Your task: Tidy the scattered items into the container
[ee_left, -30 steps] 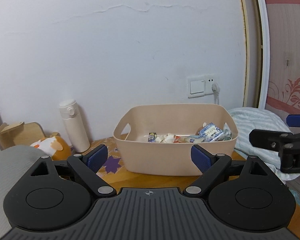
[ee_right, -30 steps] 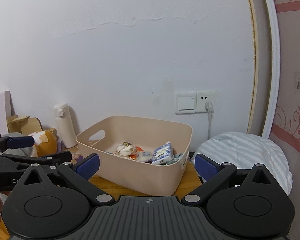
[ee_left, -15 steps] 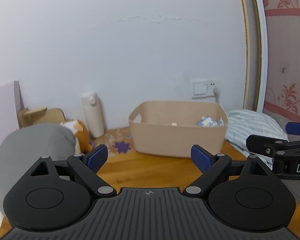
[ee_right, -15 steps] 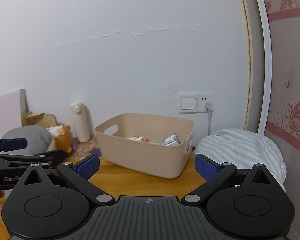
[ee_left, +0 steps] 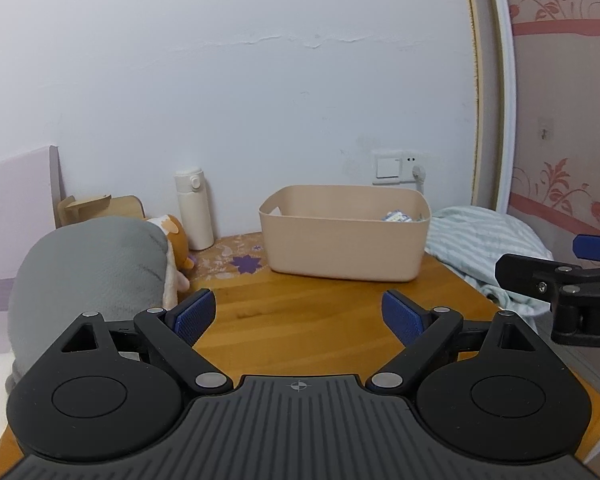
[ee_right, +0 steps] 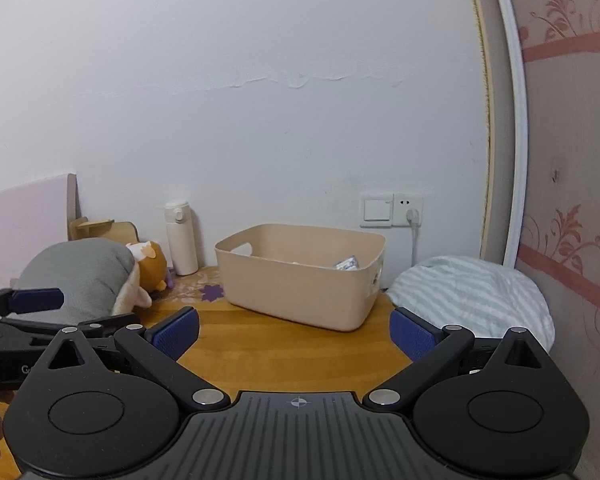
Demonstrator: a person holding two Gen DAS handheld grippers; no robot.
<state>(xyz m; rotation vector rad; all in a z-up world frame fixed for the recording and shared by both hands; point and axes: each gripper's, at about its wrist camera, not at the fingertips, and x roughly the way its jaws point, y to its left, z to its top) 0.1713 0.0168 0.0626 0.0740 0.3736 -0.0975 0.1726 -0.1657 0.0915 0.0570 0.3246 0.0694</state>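
claws left [ee_left: 298,314] and right [ee_right: 294,334] both gape wide, empty, near the beige container [ee_left: 346,234] on the table [ee_left: 300,320].

Soft, even, fairly dim indoor light with a cool bluish cast on the white wall [ee_left: 260,100]; no visible lamp. Faint shadows only, one beside the white bottle [ee_left: 194,208] and under the beige container [ee_left: 342,240]. No glare; dull sheen on the wooden tabletop [ee_left: 300,320]. Strong fisheye bending at the edges, the door frame [ee_right: 508,120] curved, corners vignetted dark. Focus fairly sharp throughout, slight softness in the 2 views' far periphery.
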